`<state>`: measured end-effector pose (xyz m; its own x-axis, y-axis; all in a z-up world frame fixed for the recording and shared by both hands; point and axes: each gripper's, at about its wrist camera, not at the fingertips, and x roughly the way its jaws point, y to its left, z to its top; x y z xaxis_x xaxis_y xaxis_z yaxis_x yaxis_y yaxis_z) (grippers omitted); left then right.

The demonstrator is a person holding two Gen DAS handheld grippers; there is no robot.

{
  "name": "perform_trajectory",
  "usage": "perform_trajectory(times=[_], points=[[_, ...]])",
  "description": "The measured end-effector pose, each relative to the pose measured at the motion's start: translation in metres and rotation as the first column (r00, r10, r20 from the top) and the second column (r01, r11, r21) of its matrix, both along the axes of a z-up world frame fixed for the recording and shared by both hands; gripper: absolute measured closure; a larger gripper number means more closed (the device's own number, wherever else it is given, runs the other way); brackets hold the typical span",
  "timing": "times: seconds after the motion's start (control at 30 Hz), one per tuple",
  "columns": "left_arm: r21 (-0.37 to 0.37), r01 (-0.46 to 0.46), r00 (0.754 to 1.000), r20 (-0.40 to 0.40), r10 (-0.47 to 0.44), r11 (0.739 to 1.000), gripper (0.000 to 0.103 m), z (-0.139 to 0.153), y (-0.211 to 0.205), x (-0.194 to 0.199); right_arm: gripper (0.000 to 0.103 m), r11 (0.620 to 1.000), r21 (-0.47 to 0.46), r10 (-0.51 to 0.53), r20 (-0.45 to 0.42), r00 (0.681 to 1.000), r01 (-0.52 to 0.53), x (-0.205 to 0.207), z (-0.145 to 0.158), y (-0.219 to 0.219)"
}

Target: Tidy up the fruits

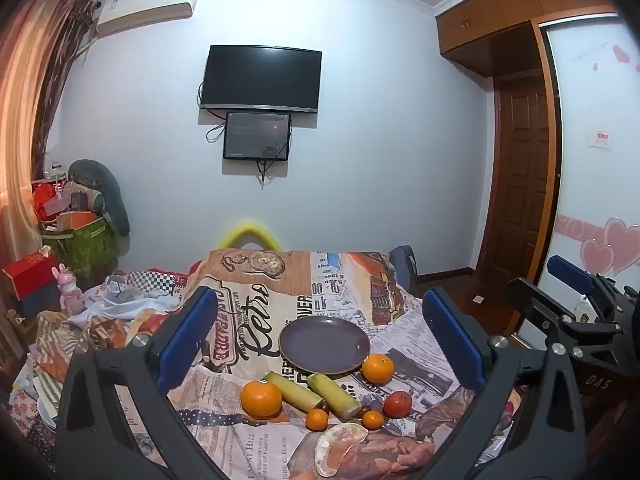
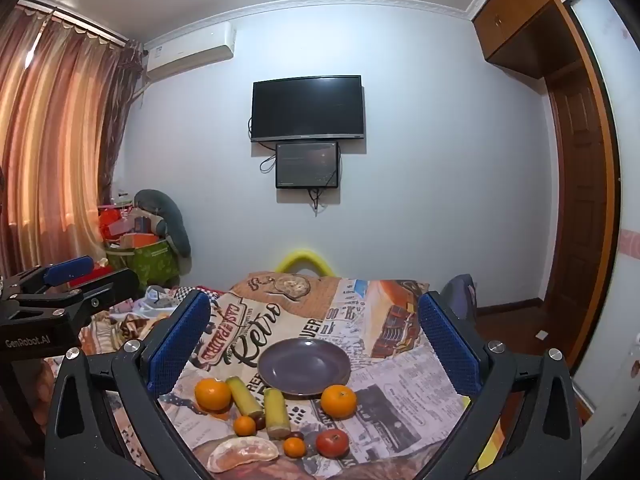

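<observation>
Both my tongs gape wide and empty: my left gripper [image 1: 320,328] and right gripper [image 2: 316,340] hover short of the round grey plate [image 1: 324,344] and the oranges, green cane pieces and red tomato [image 2: 333,443] clustered just before it on the newsprint-patterned cloth [image 2: 400,384]. Only my right view shows the whole striped orange curtain [image 2: 48,152].

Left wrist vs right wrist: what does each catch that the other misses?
Left wrist only: heart-decorated sliding door, pink toy figure, right gripper from the side.
Right wrist only: full spread of the curtains, left gripper from the side.
Both: empty plate, oranges, two sugarcane pieces, tomato, peeled pomelo segment, wall TV.
</observation>
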<state>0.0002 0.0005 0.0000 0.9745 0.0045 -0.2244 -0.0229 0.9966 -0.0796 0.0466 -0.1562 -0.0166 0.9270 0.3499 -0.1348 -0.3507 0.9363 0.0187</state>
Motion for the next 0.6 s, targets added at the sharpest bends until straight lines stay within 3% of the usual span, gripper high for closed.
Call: perform_trajectory(times=[0.6], points=[[0.024,0.008,1.0,0.024,-0.009,1.0,0.0,-0.0006,-0.0034,-0.0025,0.0,1.0,0.022,0.001,-0.009,1.0,-0.001,0.0005,-0.0027,-0.0026]])
